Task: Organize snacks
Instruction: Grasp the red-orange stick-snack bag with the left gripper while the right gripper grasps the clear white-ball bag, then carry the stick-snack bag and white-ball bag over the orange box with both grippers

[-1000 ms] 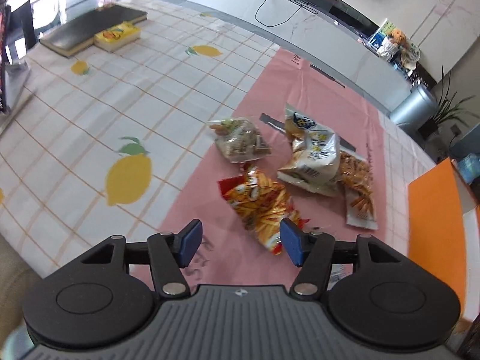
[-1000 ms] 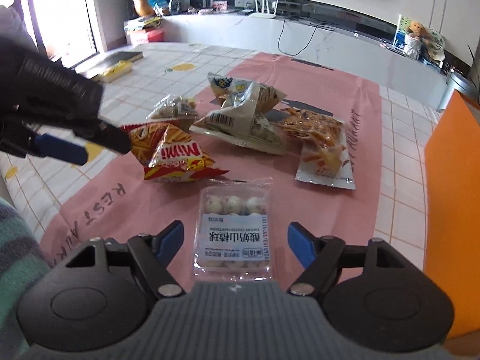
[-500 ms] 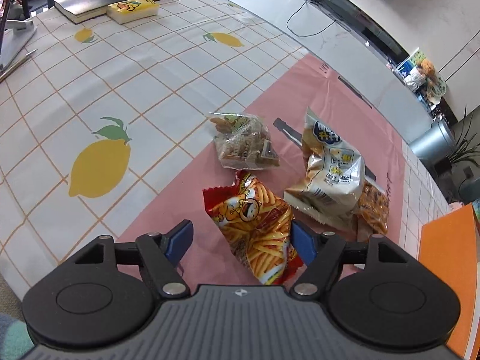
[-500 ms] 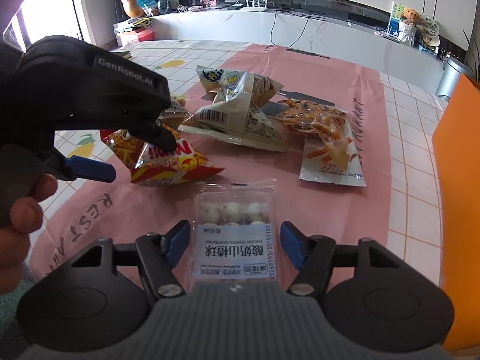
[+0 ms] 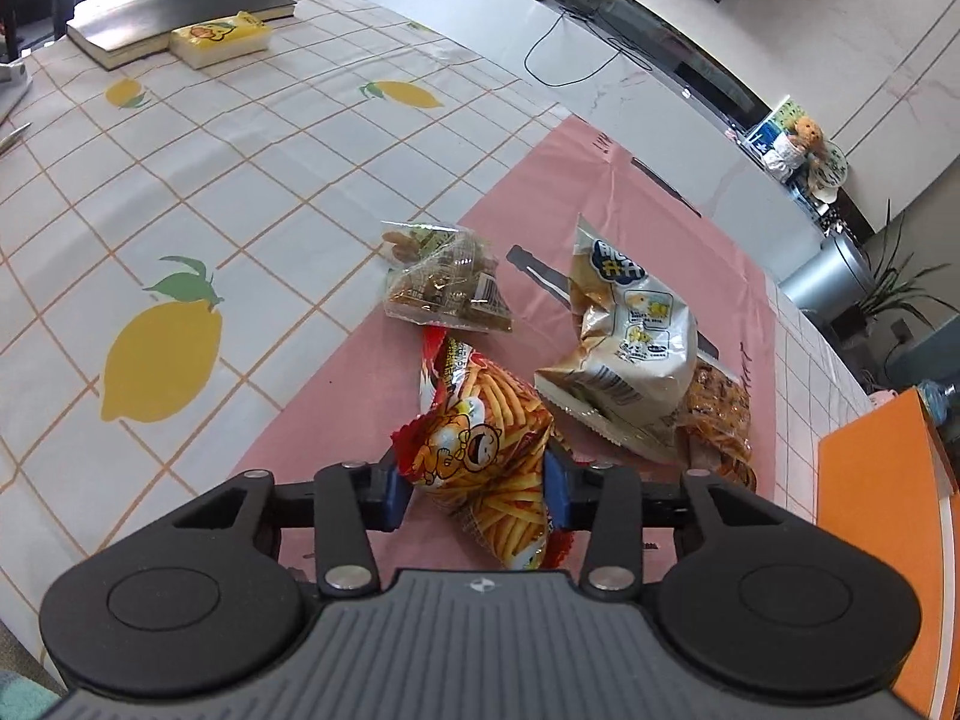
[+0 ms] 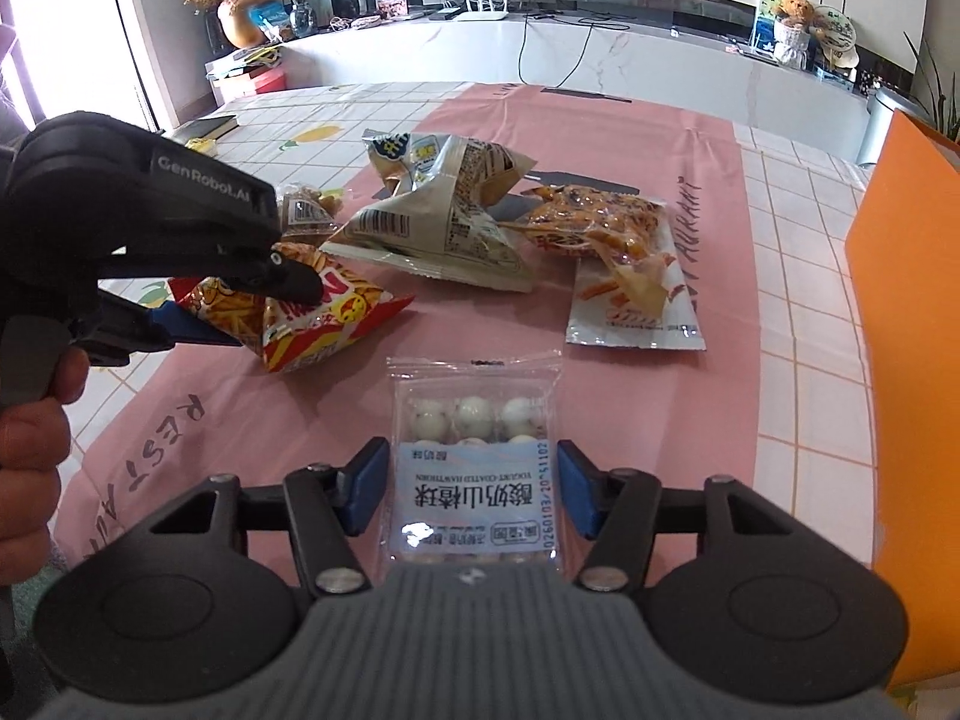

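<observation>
The left tongs (image 5: 477, 489) are closing on a crinkled red-and-orange foil bag of potato sticks (image 5: 486, 450). Both blue pads (image 5: 396, 495) already press into the bag's near end, which bulges and puckers between them. The bag lies on the pink plastic mat (image 5: 336, 396) covering part of the worktop (image 5: 180, 180), its far end pointing toward a small clear packet of brown nuts (image 5: 444, 288). Gripping it by the near end looks sensible, since foil crushes easily there and gives the pads something to bite.

The right tongs (image 6: 471, 489) are also closing, straddling a flat clear packet of white yogurt-coated balls with a pale blue label (image 6: 474, 462). The packet sits between the blue pads, its sealed edges at or almost at them. It still lies flat, so I judge it bracketed rather than firmly gripped. Taking it across its width suits a thin, stiff pack.

Beyond, a puffy beige-and-white bag with a barcode (image 6: 444, 222) leans on a clear-and-white packet of orange strips (image 6: 624, 276); both remain untouched in the middle of the mat. An orange box wall (image 6: 900, 312) rises at the right edge, probably where the snacks are meant to go. With each hand taking one item, two could be moved together.
</observation>
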A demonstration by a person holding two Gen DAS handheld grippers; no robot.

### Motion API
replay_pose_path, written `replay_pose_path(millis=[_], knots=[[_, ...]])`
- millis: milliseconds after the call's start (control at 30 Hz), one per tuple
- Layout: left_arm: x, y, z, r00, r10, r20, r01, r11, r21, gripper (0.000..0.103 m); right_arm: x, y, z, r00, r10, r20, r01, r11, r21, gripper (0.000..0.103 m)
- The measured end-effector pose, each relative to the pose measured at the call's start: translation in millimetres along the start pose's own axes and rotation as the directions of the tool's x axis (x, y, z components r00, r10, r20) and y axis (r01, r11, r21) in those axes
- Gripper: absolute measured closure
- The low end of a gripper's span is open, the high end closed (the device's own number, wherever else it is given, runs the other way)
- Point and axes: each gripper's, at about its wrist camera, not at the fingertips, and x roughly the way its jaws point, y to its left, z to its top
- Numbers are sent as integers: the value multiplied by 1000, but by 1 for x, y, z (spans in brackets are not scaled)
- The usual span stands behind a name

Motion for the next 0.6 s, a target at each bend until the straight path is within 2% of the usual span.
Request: replay_pose_path(millis=[167,400,600], knots=[[-10,-1,-4,1000,2,-17,-1,1000,19,60,-4,-4,-1,1000,-1,-5,1,1000,21,51],[-34,-11,-12,999,-19,-28,21,998,53,61,-24,-8,-2,1000,3,14,-3,999,39,52],[-64,-28,-21,999,-19,34,16,995,103,61,-54,-15,1,997,-21,75,17,998,56,52]])
